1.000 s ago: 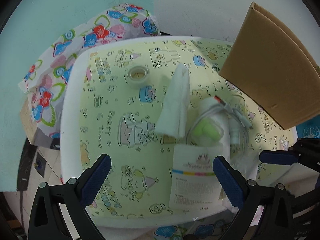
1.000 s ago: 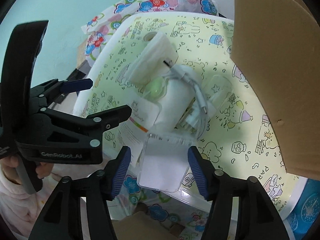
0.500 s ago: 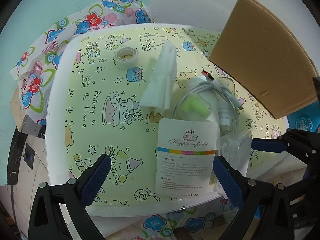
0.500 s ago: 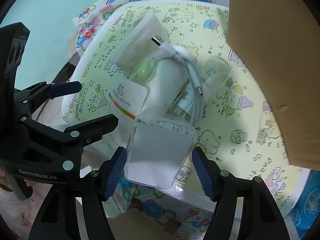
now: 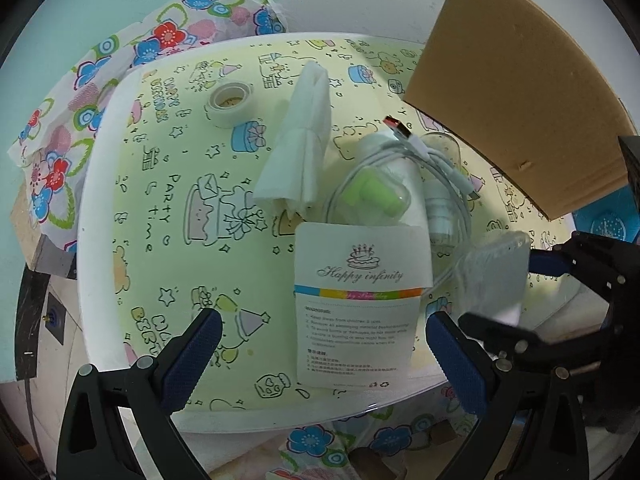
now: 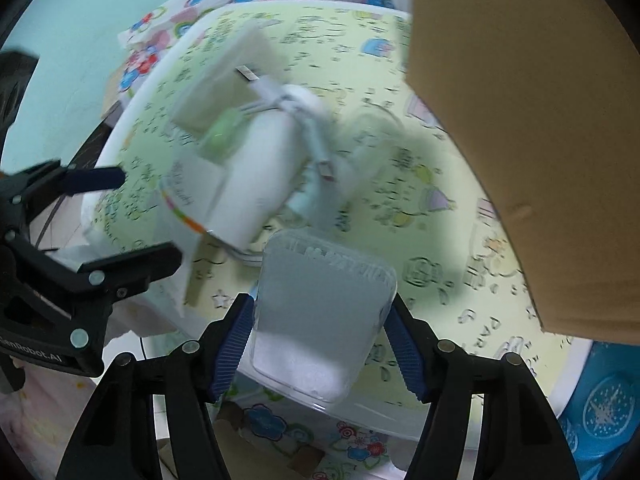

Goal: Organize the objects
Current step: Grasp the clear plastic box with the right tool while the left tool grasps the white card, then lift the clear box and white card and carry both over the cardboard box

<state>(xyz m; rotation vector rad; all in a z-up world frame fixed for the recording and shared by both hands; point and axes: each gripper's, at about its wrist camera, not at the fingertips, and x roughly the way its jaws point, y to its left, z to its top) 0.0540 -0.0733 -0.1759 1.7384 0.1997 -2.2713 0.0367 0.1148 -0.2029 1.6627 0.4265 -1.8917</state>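
Our right gripper is clamped on a clear, rectangular plastic box, one blue pad on each long side, so the box's long axis runs straight out along the fingers. It sits over the near edge of the round white table with the yellow party-print cover, and we cannot tell whether its base touches the cover or is lifted just off it. The open brown cardboard box rises to the right and ahead of this gripper, close by, so we judge that any move into it swings rightward and forward, and the right hand is plainly the nearer one.

Our left gripper hangs spread wide and empty over the near rim, its fingers astride the white printed card reading "Happy infinity", whose long axis points away from us. Just beyond the card lie the coiled white USB cable over a white bottle with a green piece, a folded white tissue to their left, and a small roll of clear tape farther left, well apart
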